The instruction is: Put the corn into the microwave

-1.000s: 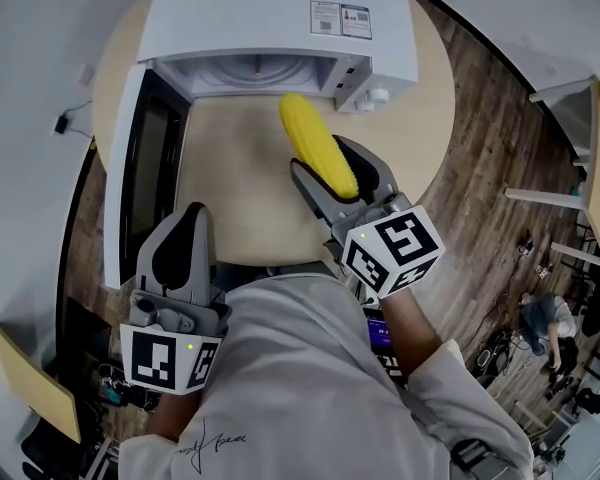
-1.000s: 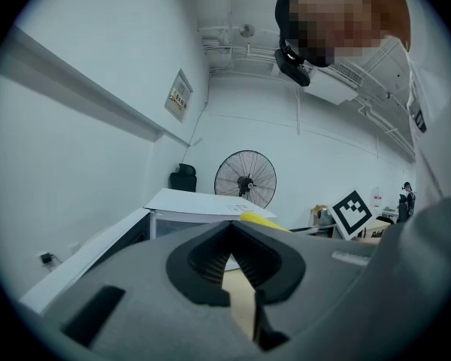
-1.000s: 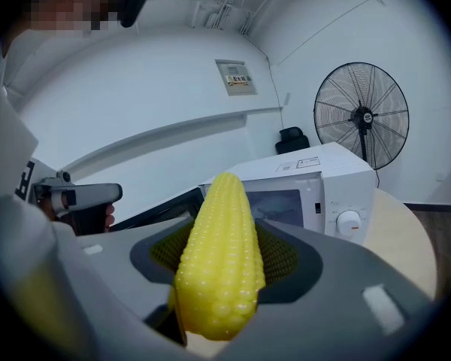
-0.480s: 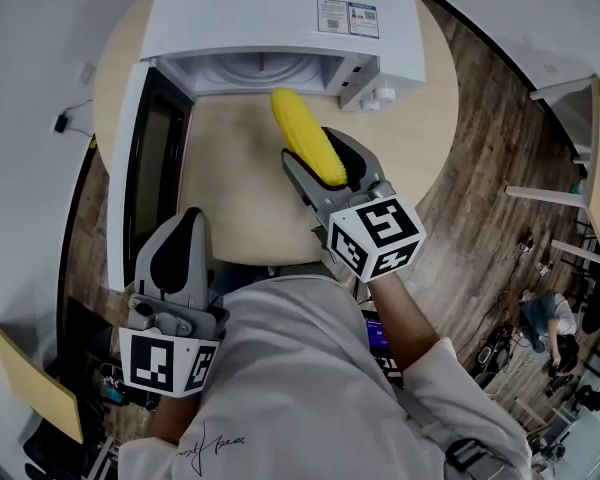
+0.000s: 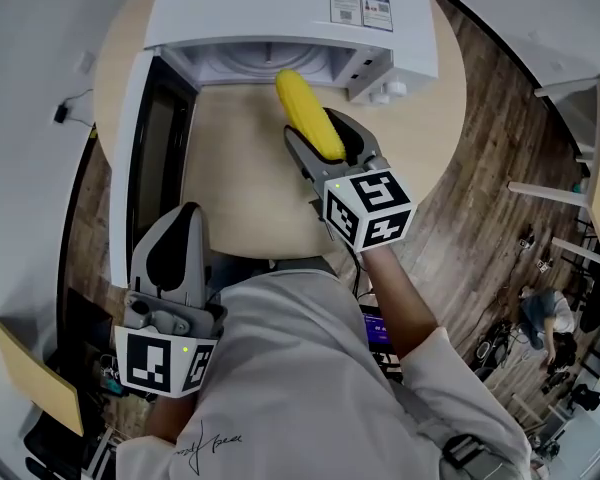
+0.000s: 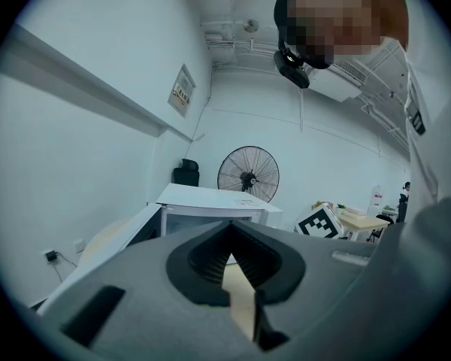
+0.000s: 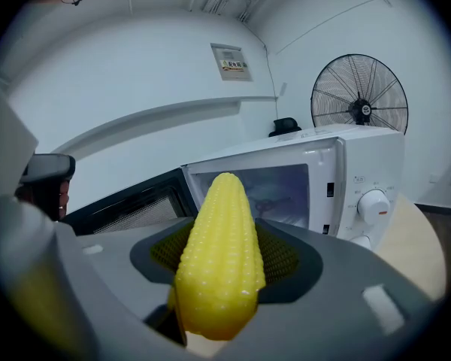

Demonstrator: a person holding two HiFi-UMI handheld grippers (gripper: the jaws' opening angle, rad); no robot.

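A yellow corn cob sticks forward out of my right gripper, which is shut on its thick end. The cob's tip sits at the mouth of the white microwave, just in front of the lit cavity. The microwave door hangs wide open to the left. My left gripper stays low at the near left table edge, its jaw tips together and nothing held.
The microwave stands at the back of a round beige table. Its knobs are right of the cavity. Wood floor, another table and a distant person lie to the right. A standing fan is behind.
My right gripper has carried the corn forward and lower, from over the table's middle to the microwave's mouth. The left gripper has stayed put.
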